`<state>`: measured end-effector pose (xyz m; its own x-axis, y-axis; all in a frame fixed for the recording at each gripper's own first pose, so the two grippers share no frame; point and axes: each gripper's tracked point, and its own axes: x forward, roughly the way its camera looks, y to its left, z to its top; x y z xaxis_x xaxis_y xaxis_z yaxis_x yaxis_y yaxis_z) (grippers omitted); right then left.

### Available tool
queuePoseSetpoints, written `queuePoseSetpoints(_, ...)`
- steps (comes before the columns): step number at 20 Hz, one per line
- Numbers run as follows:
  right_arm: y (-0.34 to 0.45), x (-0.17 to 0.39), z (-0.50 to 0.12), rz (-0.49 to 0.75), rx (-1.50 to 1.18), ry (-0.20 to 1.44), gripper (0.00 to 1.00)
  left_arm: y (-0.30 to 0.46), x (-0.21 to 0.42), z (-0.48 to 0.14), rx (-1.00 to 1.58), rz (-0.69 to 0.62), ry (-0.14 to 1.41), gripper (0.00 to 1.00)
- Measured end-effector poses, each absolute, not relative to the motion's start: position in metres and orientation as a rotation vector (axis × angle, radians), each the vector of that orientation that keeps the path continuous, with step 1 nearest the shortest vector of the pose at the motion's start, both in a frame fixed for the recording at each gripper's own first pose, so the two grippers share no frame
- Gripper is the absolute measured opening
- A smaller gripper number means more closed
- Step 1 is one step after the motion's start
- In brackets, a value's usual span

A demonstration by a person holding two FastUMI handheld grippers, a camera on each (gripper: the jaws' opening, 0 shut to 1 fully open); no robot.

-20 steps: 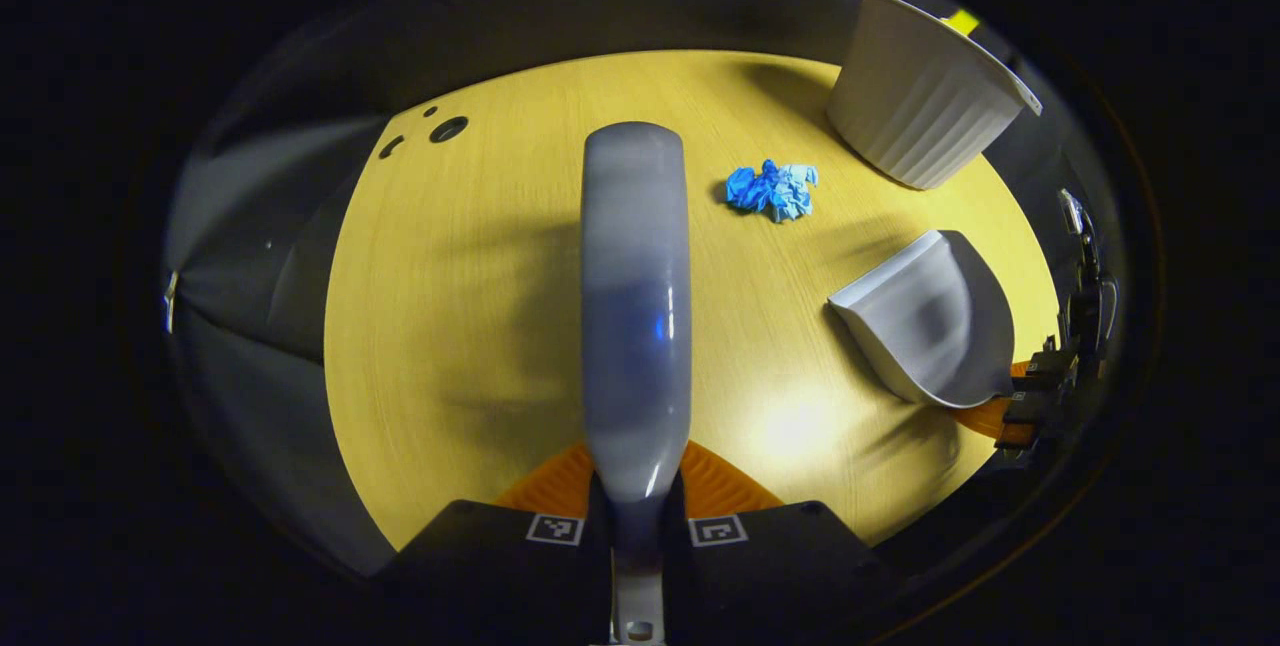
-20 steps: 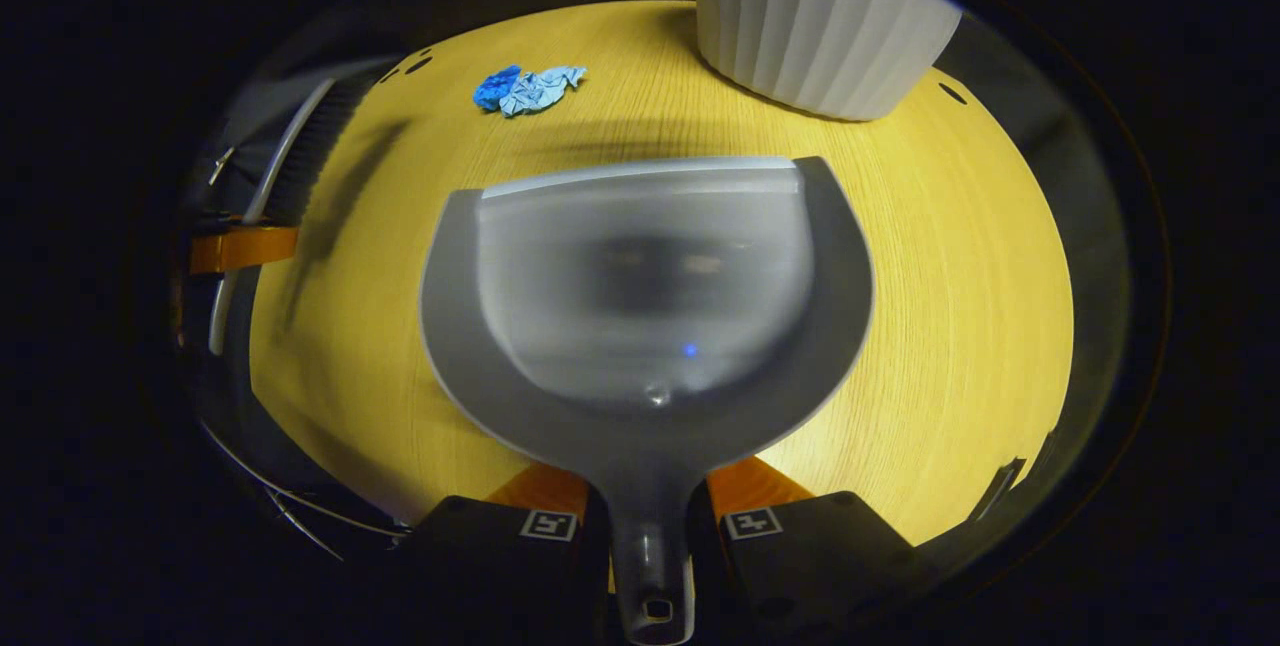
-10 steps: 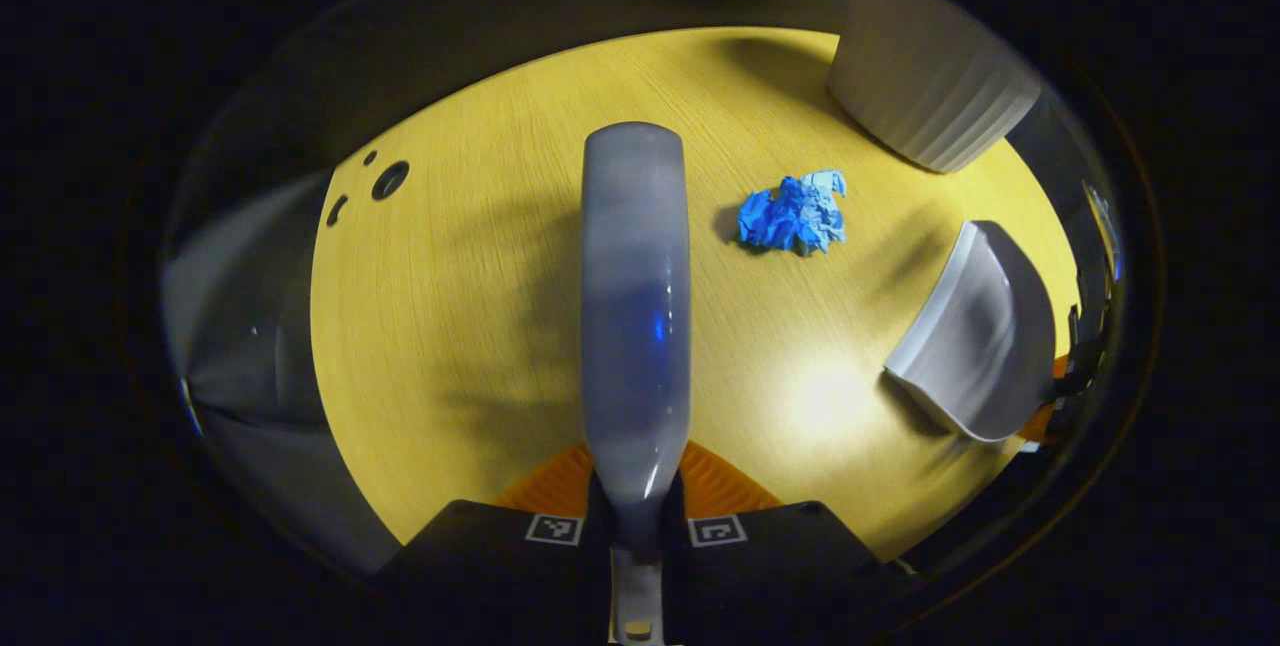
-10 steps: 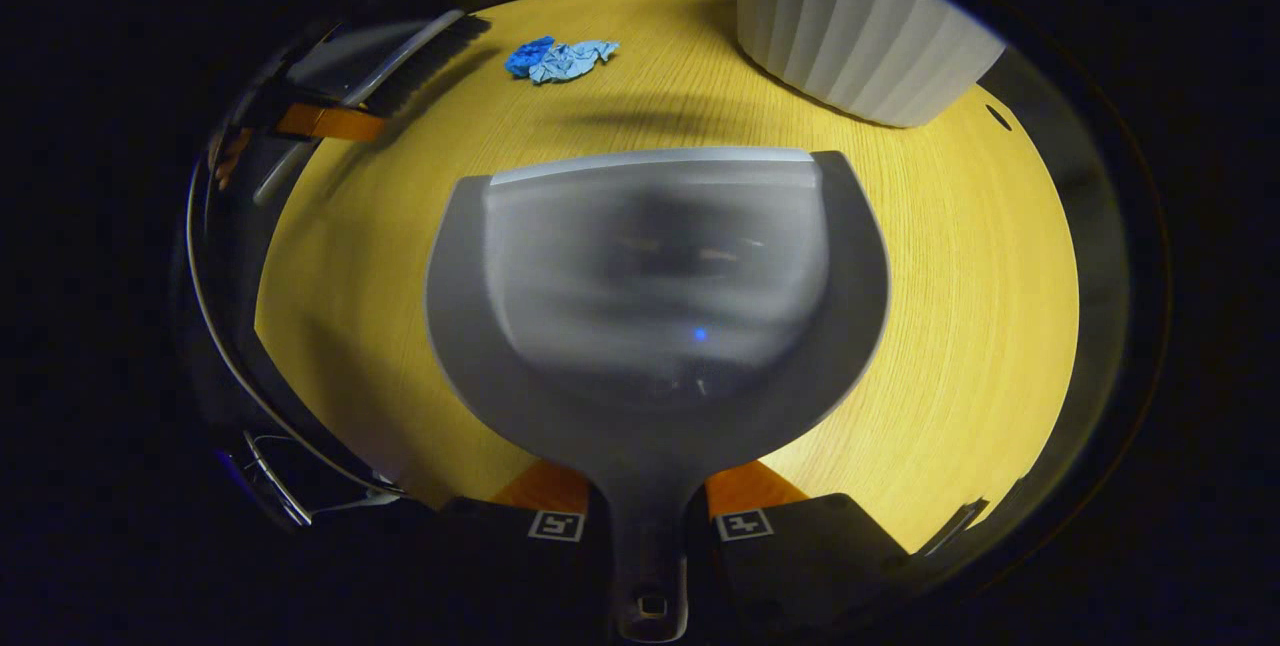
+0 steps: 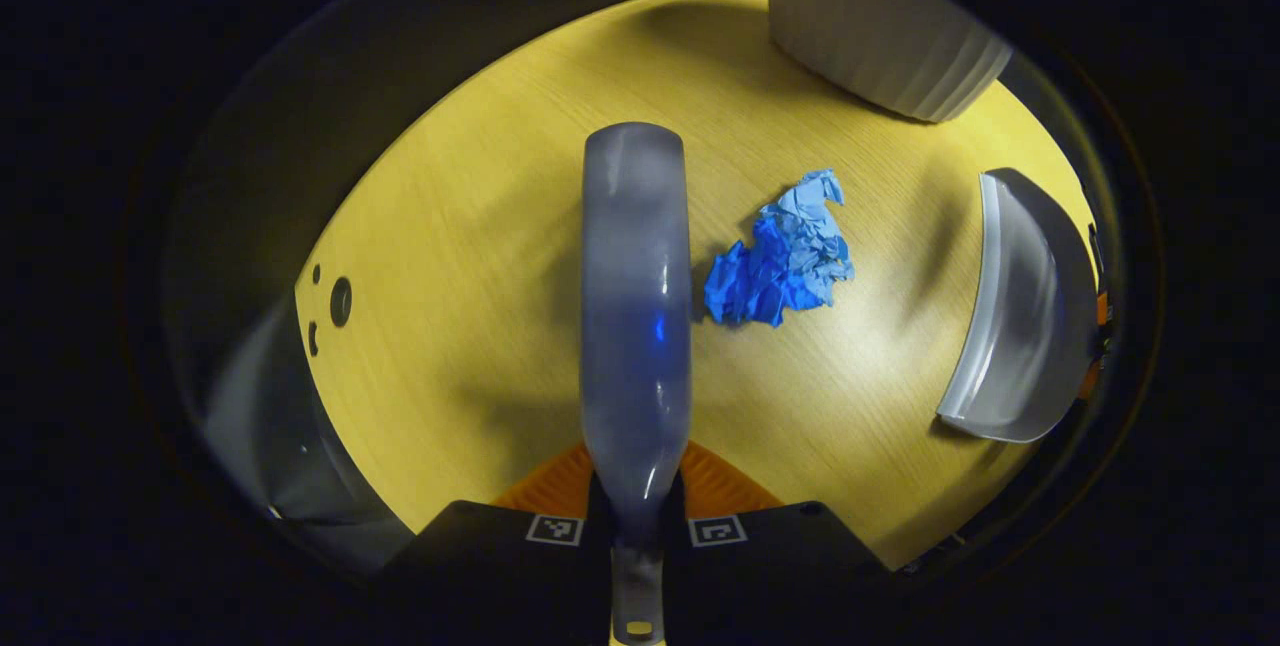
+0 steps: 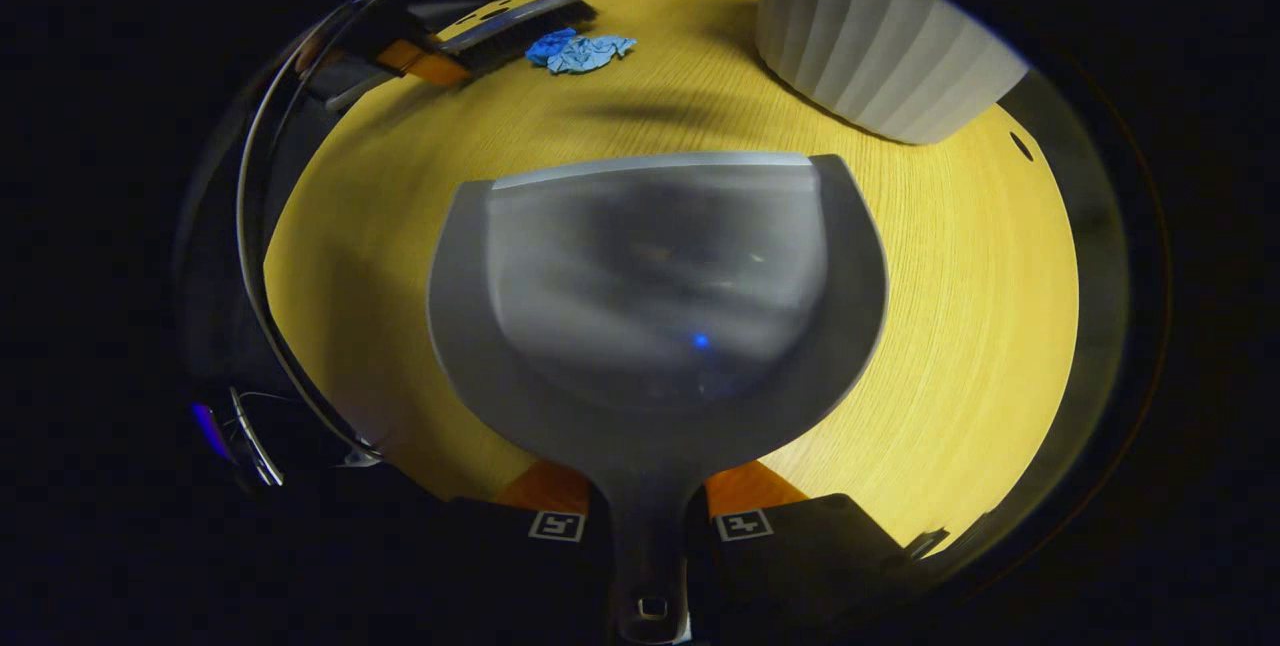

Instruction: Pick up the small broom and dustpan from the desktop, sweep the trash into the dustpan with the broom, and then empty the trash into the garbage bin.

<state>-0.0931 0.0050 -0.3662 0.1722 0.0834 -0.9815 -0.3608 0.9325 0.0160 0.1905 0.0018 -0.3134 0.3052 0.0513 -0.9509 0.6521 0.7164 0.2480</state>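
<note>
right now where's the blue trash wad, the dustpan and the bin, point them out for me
blue trash wad (image 5: 778, 261), left gripper view, middle of the crumpled paper
dustpan (image 6: 655, 276), right gripper view, inside of its scoop
bin (image 6: 880, 46), right gripper view, its ribbed white side wall

No words, brands or numbers can be read anywhere — the sole signs are small black-and-white square code markers, one on each side of the tongs' base in both views, not writing.
</note>
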Motion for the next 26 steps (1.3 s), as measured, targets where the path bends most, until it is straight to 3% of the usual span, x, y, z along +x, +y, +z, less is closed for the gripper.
queuePoseSetpoints(1, 0.004, -0.093, -0.367, 0.325, -0.241, 1.364, 0.33, -0.002, 0.194, -0.316, 0.727, -0.458, 1.218, 0.20)
queuePoseSetpoints(6, 0.005, -0.095, -0.363, 0.351, -0.243, 1.356, 0.32, -0.019, 0.196, -0.315, 0.822, -0.565, 1.229, 0.24)
queuePoseSetpoints(11, -0.001, -0.097, -0.362, 0.381, -0.282, 1.345, 0.33, -0.018, 0.188, -0.321, 0.894, -0.750, 1.210, 0.21)
queuePoseSetpoints(12, -0.001, -0.098, -0.363, 0.386, -0.284, 1.344, 0.33, -0.017, 0.190, -0.328, 0.914, -0.787, 1.201, 0.28)
queuePoseSetpoints(14, -0.005, -0.100, -0.364, 0.394, -0.295, 1.340, 0.33, -0.018, 0.193, -0.336, 0.928, -0.848, 1.187, 0.25)
queuePoseSetpoints(20, -0.008, -0.099, -0.365, 0.408, -0.305, 1.320, 0.33, -0.022, 0.178, -0.343, 0.771, -0.984, 1.295, 0.25)
queuePoseSetpoints(25, -0.009, -0.102, -0.366, 0.419, -0.313, 1.308, 0.32, -0.029, 0.164, -0.313, 0.528, -0.996, 1.401, 0.28)
queuePoseSetpoints(26, -0.008, -0.103, -0.364, 0.419, -0.310, 1.300, 0.32, -0.028, 0.158, -0.308, 0.483, -1.006, 1.414, 0.25)
